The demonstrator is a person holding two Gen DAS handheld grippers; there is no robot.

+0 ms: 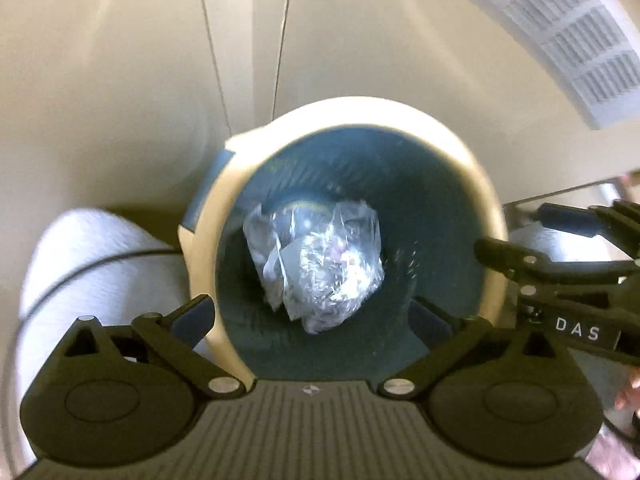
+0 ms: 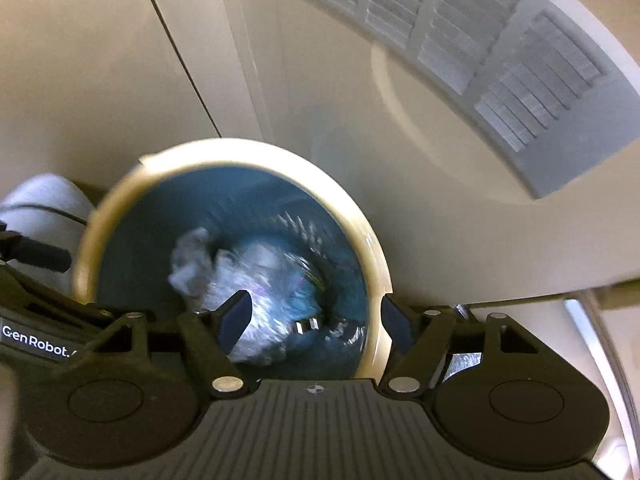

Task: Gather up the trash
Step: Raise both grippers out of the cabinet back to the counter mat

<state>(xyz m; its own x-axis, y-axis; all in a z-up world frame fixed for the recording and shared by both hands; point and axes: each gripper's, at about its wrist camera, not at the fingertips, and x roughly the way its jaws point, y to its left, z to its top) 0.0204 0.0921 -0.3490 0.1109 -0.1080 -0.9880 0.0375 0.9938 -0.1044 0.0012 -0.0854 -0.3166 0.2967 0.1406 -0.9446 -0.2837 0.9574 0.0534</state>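
A round bin with a cream rim (image 1: 360, 114) and a blue inside stands right below both grippers. At its bottom lies a crumpled clear plastic bag (image 1: 316, 260) stuffed with scraps. My left gripper (image 1: 314, 314) hangs over the bin's mouth, open wide, nothing between its fingers. The right wrist view shows the same bin rim (image 2: 224, 152), the bag (image 2: 264, 276) and a crumpled paper wad (image 2: 192, 264) beside it, all blurred. My right gripper (image 2: 315, 318) is open above the bin, and its pads touch nothing. Its dark body (image 1: 532, 268) reaches in over the rim from the right.
The bin stands on a beige floor against pale panels. A white louvred vent grille (image 2: 480, 52) lies beyond the bin to the right. A white rounded shape (image 1: 80, 268) crossed by a black cable sits left of the bin. A person's fingers (image 1: 628, 396) show at the right edge.
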